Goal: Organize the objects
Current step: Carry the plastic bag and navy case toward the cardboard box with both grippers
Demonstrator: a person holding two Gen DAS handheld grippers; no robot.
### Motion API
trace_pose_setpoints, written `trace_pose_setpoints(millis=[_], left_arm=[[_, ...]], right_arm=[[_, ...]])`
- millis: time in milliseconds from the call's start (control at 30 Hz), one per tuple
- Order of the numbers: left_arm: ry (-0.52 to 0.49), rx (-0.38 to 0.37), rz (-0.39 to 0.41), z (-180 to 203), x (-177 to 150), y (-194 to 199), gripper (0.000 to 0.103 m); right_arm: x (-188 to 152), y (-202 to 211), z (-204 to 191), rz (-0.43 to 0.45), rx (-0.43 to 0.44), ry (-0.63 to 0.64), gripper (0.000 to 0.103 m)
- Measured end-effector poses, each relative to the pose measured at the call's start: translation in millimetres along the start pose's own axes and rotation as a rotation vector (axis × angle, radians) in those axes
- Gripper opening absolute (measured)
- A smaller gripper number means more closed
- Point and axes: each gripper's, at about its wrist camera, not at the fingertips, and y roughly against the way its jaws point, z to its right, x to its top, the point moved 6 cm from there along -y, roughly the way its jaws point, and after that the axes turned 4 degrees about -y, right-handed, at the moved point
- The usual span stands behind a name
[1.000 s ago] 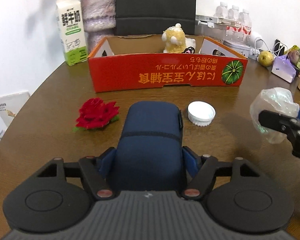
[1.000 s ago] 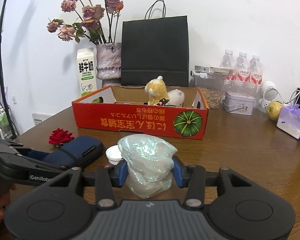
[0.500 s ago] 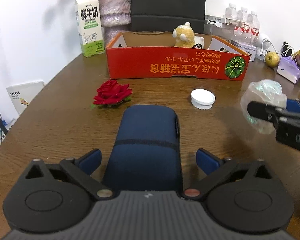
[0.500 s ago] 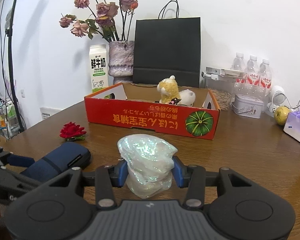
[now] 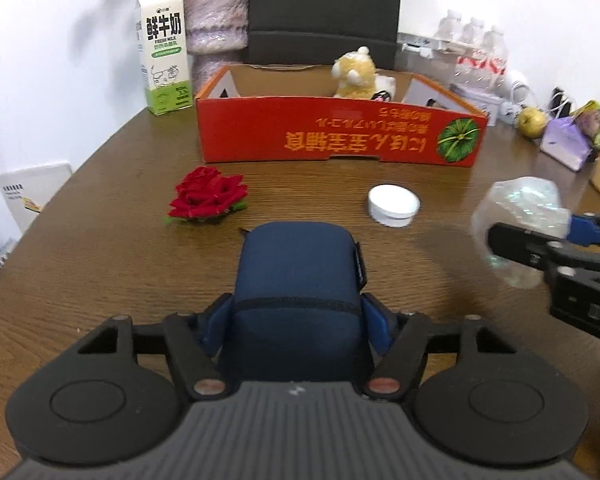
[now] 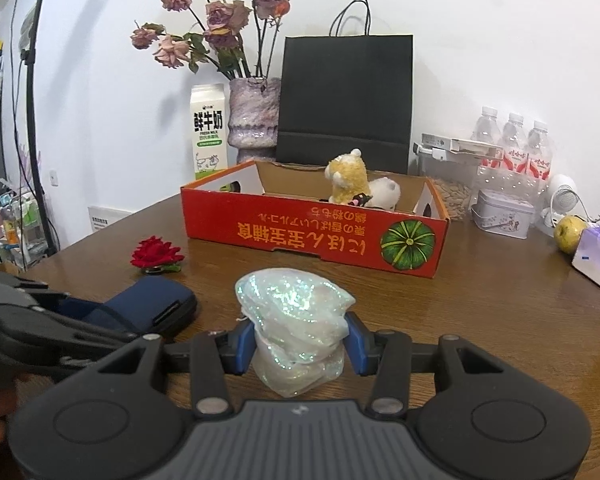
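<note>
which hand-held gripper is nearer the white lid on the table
Left. The left hand-held gripper is closing around the navy case, just in front of the white lid. The right hand-held gripper, clamping the iridescent bag, is farther off to the lid's right.

Bare table (image 5: 300, 184) before orange box (image 5: 340, 136), beyond rose (image 5: 208, 196) and white lid (image 5: 394, 204).

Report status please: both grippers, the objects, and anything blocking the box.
Left gripper closing around navy pouch. Right gripper shut on shiny bag. Red box unobstructed.
</note>
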Motion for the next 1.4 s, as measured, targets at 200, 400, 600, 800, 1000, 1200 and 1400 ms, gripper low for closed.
trace_pose_setpoints(millis=[200,400,600,800,1000,1200,1400], left_arm=[[0.002,0.006,0.012,1.8,-0.5,2.2,0.065],[0.025,0.024,0.019,1.0,0.3,5.6,0.064],[0.04,0.034,0.066,4.3,6.6,18.4,0.064],[0.045,0.039,0.088,8.5,12.9,26.4,0.064],[0.042,0.054,0.114,10.1,24.0,33.1,0.064],[0.034,0.063,0.145,12.2,43.6,36.5,0.064],[0.032,0.066,0.176,16.0,63.3,37.4,0.064]], right_arm=[[0.1,0.9,-0.2,0.001,0.005,0.002,0.045],[0.3,1.1,-1.2,0.002,0.009,0.002,0.045],[-0.3,1.3,-2.5,0.002,0.013,0.008,0.045],[2.3,4.1,-4.3,0.014,0.013,0.011,0.045],[11.3,6.9,-1.1,0.019,0.003,0.001,0.045],[24.2,5.4,1.6,0.024,-0.002,0.001,0.045],[40.6,2.4,5.3,0.044,-0.016,-0.001,0.045]])
